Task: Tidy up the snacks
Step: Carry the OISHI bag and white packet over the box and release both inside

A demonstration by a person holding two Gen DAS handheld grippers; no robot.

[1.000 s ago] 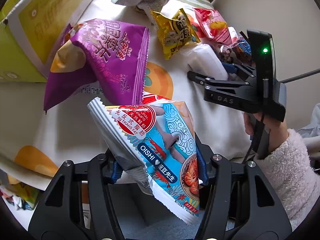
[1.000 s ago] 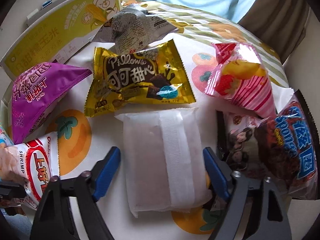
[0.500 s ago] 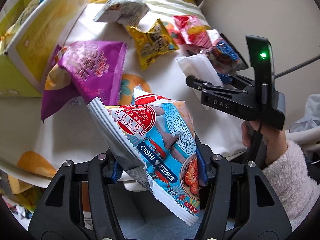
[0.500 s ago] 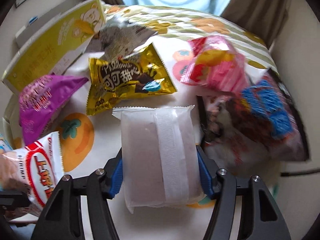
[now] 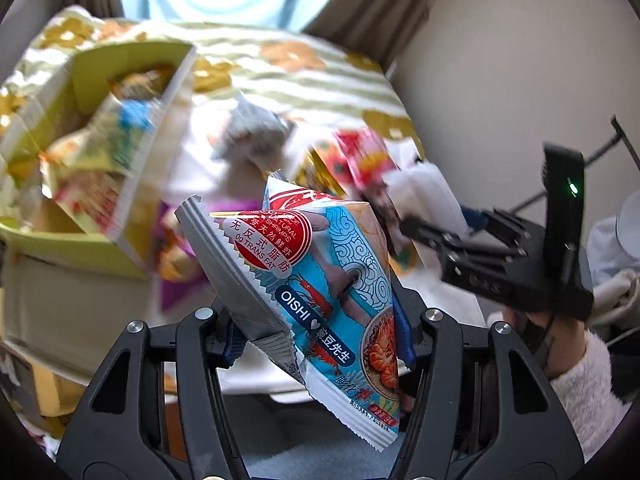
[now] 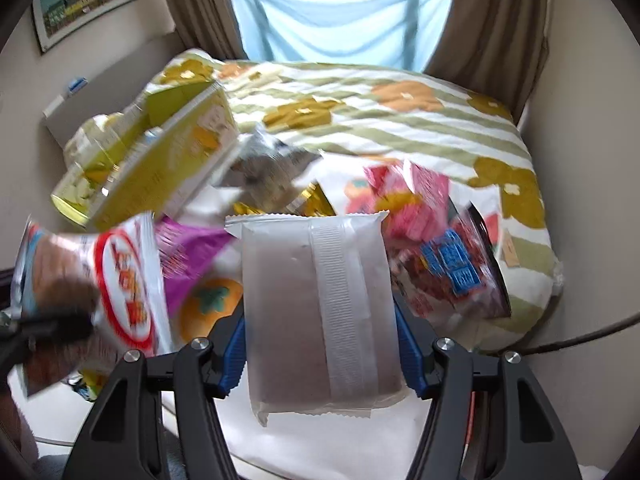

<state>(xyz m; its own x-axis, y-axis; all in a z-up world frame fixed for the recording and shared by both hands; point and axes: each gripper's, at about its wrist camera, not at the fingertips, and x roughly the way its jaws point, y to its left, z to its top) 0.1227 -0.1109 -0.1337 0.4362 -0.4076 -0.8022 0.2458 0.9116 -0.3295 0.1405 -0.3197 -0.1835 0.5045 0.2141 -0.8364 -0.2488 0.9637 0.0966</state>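
My left gripper [image 5: 318, 340] is shut on a blue and white Oishi shrimp cracker bag [image 5: 320, 280] and holds it in the air; the bag also shows at the left of the right wrist view [image 6: 100, 296]. My right gripper [image 6: 320, 354] is shut on a plain white snack packet [image 6: 316, 312], lifted above the bed; it shows at the right of the left wrist view [image 5: 452, 236]. A yellow-green cardboard box [image 5: 100, 152] with several snacks inside stands at the left [image 6: 160, 160].
Loose snacks lie on the flowered bedcover [image 6: 380, 120]: a grey bag [image 6: 268, 164], a purple bag [image 6: 188, 256], a gold packet [image 6: 312, 204], a pink bag [image 6: 412, 204] and a dark bag with blue lettering [image 6: 452, 272]. A wall stands at the right.
My right gripper closed on the white packet and lifted it. Both grippers have risen and tilted up, so the box's open top and the window show.
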